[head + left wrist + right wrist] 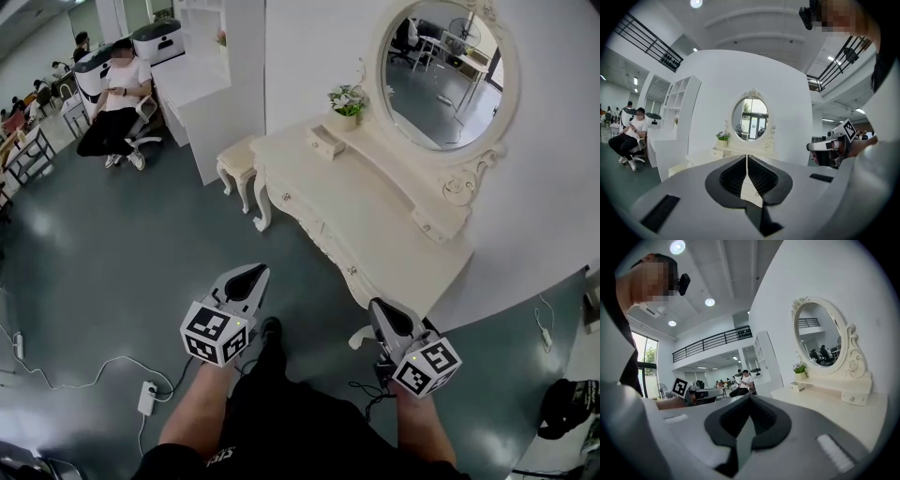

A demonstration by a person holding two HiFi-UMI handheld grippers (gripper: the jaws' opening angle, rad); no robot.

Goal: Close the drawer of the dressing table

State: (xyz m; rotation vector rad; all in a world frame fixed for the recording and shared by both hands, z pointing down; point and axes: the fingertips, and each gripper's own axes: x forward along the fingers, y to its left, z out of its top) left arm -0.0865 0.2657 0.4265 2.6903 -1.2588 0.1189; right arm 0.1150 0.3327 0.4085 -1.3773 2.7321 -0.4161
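Observation:
The cream dressing table [375,220] stands ahead of me against the white wall, under an oval mirror [441,70]. At the left end of its raised shelf a small drawer [323,141] sticks out a little; it also shows as the small drawer [798,386] in the right gripper view. My left gripper [248,277] hangs over the floor short of the table, its jaws shut with nothing between them. My right gripper [382,314] sits near the table's front corner, also shut and empty. Both are well apart from the drawer.
A potted plant [347,101] stands beside the small drawer. A stool [234,161] is at the table's far end, by a white partition [211,89]. A seated person [117,103] is at the back left. A power strip [147,397] with cables and a black bag [567,408] lie on the floor.

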